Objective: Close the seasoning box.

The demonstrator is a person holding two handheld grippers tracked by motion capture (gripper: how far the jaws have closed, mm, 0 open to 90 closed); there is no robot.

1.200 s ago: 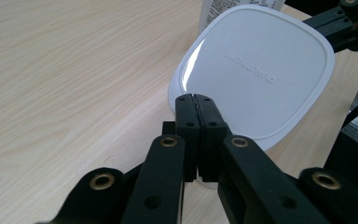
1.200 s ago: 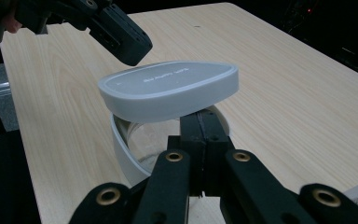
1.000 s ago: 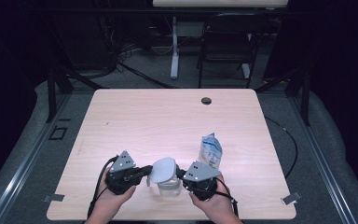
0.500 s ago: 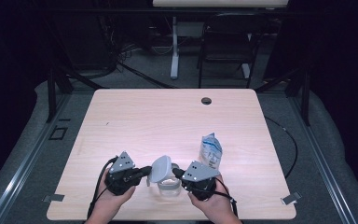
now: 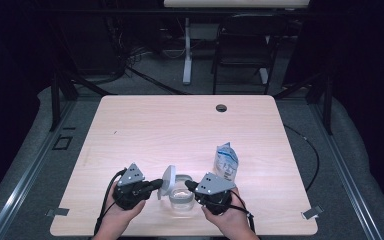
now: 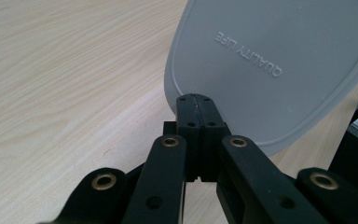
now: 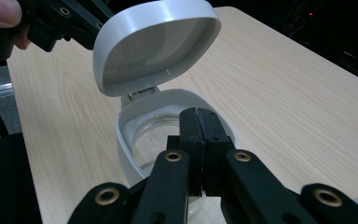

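Near the front edge of the table [image 5: 130, 125], a clear container [image 5: 182, 198] sits between the two grippers, its grey hinged lid [image 5: 167, 181] swung up on edge. The left gripper [image 5: 156, 184] has its jaws clamped on the lid's rim: in the left gripper view the two black pads meet tight over the edge of the lid [image 6: 270, 65], whose embossed top faces the camera. The right gripper [image 5: 189, 185] comes in from the other side, jaws pressed together at the container's grey collar [image 7: 135, 140]; whether a sliver of that rim is pinched between them I cannot tell. In the right gripper view the lid [image 7: 154, 44] tilts back above the open mouth, the hinge [image 7: 142, 93] at its base, the glass body [image 7: 156, 140] below. A white-and-blue pouch [image 5: 227, 161] stands just behind the right gripper, apart from the container. Beyond that, the tabletop runs bare to the far edge, where a small dark hole [image 5: 221, 107] sits.
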